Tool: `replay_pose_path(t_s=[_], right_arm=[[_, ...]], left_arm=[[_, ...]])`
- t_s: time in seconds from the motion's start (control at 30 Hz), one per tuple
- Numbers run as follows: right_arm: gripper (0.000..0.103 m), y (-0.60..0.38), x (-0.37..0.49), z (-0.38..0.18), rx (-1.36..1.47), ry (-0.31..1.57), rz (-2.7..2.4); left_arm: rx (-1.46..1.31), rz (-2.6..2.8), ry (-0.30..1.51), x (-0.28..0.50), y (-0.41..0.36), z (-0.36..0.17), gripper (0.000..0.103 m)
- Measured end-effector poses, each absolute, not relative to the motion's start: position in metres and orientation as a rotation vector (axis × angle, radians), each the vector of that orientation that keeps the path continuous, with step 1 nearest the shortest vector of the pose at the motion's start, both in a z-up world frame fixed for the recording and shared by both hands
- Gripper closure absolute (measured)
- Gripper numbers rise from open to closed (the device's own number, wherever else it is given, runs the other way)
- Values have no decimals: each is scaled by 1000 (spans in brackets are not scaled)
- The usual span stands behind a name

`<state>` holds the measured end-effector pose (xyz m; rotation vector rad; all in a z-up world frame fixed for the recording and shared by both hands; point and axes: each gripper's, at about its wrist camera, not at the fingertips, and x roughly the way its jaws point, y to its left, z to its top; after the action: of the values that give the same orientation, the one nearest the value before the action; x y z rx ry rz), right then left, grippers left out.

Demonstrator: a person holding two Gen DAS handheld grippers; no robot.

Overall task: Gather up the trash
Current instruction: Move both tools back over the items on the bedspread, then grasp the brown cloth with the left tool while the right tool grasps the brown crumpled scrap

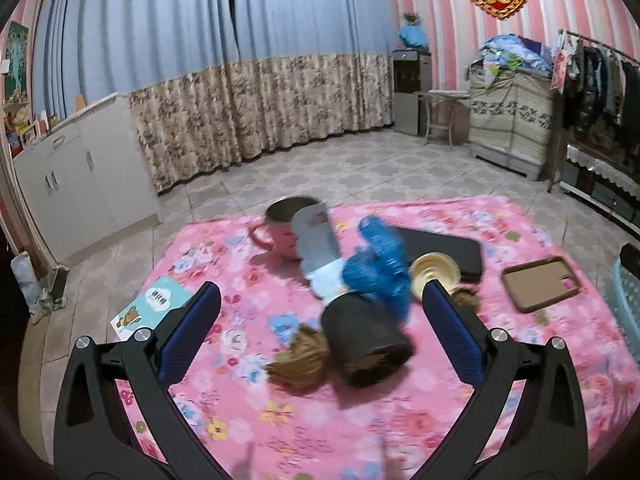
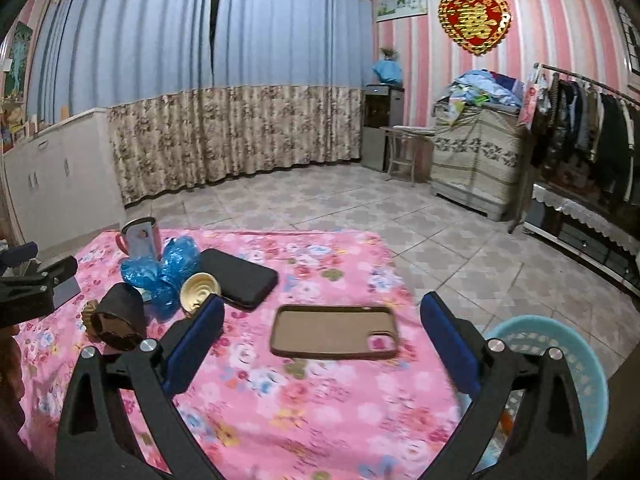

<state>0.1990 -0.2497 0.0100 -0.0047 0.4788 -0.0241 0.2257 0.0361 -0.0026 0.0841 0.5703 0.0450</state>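
A pink flowered cloth covers the table. On it lie a dark paper cup on its side, a brown pleated wrapper, crumpled blue plastic and a gold foil cup. My left gripper is open, its fingers either side of the dark cup, just above it. In the right wrist view the same cup, blue plastic and foil cup lie at left. My right gripper is open and empty above a brown phone case. A light blue basket stands at lower right.
A pink mug stands at the cloth's far edge, with a grey card against it. A black phone and the brown phone case lie to the right. A teal booklet lies at left. The basket's edge shows at far right.
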Motion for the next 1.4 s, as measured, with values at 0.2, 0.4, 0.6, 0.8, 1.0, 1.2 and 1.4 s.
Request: replay_pose_path(t_s=[0.2, 0.4, 0.6, 0.8, 1.0, 1.2, 1.4], right_arm=[[7, -230, 229, -8, -2, 511, 23], [7, -212, 250, -29, -34, 547, 56], [7, -213, 254, -40, -43, 577, 55], [7, -223, 255, -41, -14, 593, 46], [7, -222, 254, -43, -24, 600, 48], [7, -218, 251, -43, -33, 597, 60], [7, -212, 252, -47, -47, 608, 71]], left_arm=[[-54, 75, 663, 245, 88, -35, 6], [-88, 111, 730, 259, 109, -62, 9], [-60, 78, 769, 264, 103, -73, 13], [-17, 60, 760, 261, 90, -70, 13], [-5, 39, 794, 261, 85, -76, 13], [-30, 26, 840, 265, 90, -89, 17], [-93, -61, 873, 274, 86, -96, 45]])
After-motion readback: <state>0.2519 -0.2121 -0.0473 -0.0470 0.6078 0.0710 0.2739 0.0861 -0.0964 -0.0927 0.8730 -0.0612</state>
